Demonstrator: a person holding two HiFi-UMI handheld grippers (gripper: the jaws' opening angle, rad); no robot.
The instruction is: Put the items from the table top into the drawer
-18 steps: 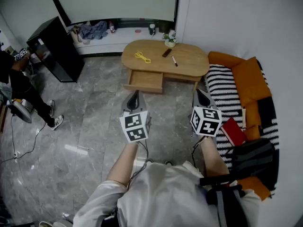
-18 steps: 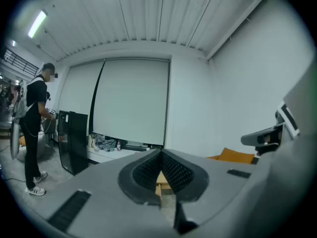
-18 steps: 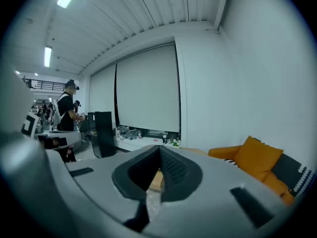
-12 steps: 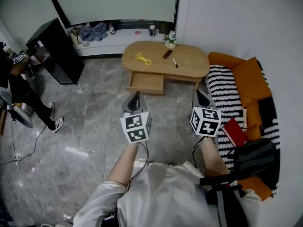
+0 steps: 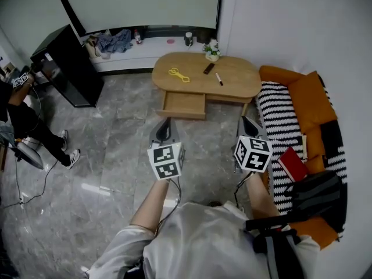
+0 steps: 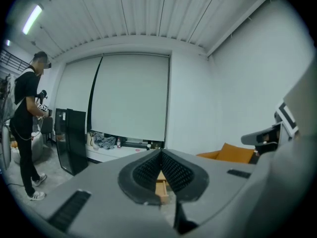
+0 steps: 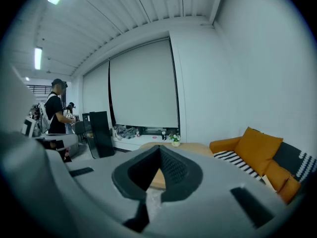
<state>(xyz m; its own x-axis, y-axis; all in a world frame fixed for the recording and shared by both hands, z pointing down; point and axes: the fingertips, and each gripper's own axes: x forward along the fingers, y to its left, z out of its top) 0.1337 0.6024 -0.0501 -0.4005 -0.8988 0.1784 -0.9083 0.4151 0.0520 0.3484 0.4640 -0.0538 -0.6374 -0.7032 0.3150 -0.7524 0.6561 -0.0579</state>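
Observation:
A wooden oval coffee table (image 5: 238, 86) stands ahead across the floor, with its drawer (image 5: 185, 105) pulled open at the front. On top lie a yellow looped item (image 5: 178, 73), a black flat item (image 5: 208, 68) and a marker (image 5: 219, 78), beside a small potted plant (image 5: 213, 51). My left gripper (image 5: 165, 121) (image 6: 161, 152) and right gripper (image 5: 245, 121) (image 7: 159, 148) are held side by side over the floor, well short of the table. Both are shut and hold nothing.
An orange sofa (image 5: 305, 95) with a striped throw (image 5: 279, 112), a red book (image 5: 292, 163) and a dark backpack (image 5: 317, 193) runs along the right. A black cabinet (image 5: 67, 63) stands at the far left, with a person (image 5: 26, 118) beside it. Grey marble floor (image 5: 116, 150) lies between me and the table.
The table and drawer have shifted slightly right and down in the head view. Both grippers keep their pose and stay shut.

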